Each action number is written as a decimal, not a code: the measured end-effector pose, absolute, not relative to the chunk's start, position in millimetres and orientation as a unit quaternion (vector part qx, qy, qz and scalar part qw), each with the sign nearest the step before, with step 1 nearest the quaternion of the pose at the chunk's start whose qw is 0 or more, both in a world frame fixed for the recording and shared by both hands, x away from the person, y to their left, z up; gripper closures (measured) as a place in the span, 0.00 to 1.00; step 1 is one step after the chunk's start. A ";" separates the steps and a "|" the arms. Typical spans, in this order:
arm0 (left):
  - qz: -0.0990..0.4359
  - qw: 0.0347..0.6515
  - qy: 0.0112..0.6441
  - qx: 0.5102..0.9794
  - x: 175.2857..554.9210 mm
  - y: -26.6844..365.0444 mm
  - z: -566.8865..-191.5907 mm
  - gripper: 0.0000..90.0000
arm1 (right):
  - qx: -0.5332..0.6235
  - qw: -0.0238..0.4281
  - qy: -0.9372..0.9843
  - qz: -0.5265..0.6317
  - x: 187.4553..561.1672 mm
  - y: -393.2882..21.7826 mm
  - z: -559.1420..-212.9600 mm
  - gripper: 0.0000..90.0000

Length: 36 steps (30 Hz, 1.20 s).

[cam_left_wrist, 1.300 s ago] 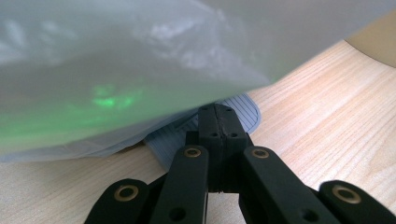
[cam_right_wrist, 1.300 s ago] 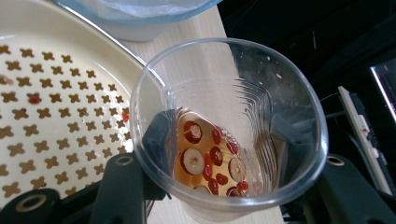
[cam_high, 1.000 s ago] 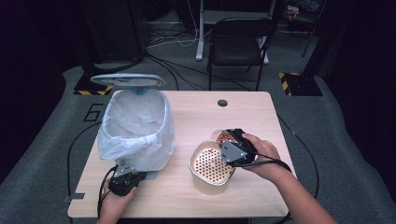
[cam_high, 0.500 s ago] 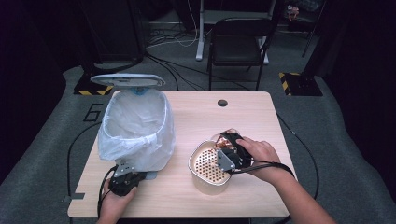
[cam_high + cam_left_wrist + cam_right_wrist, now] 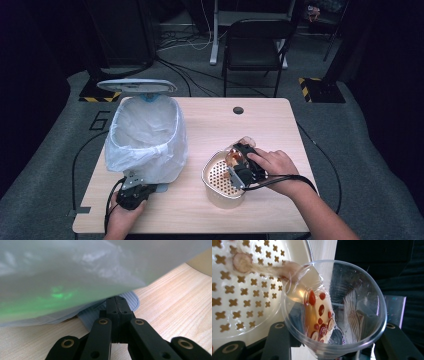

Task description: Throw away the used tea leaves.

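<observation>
Right gripper [image 5: 239,169] clamps clear cup [image 5: 332,310], tipped mouth-down over perforated strainer [image 5: 220,176]; liquid and red pieces run out. Left gripper [image 5: 117,305] closed, idle beside bin [image 5: 145,137].

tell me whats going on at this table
A person is working a pair of tongs in each hand. The right tongs grip a clear plastic cup tipped over a cream perforated strainer basket, and amber liquid with red berries and pale slices is running out of it onto the holes. The left tongs are shut, resting at the base of a bag-lined trash bin whose lid stands open.
</observation>
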<state>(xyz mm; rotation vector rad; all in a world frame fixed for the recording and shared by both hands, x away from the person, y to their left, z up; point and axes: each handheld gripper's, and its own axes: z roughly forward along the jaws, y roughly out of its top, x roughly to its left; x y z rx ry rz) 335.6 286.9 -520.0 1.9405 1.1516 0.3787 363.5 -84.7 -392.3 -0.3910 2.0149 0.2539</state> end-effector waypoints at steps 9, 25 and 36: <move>0.151 0.414 0.457 0.773 335.6 286.9 -519.9 1.00 | -0.205 0.537 0.815 0.077 361.3 -79.8 -392.1 0.56; 0.152 0.414 0.458 0.772 335.3 286.4 -520.0 1.00 | -0.257 0.564 0.784 0.041 351.7 -76.7 -394.6 0.56; 0.153 0.412 0.460 0.771 335.1 286.0 -519.9 1.00 | -0.315 0.592 0.742 -0.013 346.0 -74.2 -394.4 0.56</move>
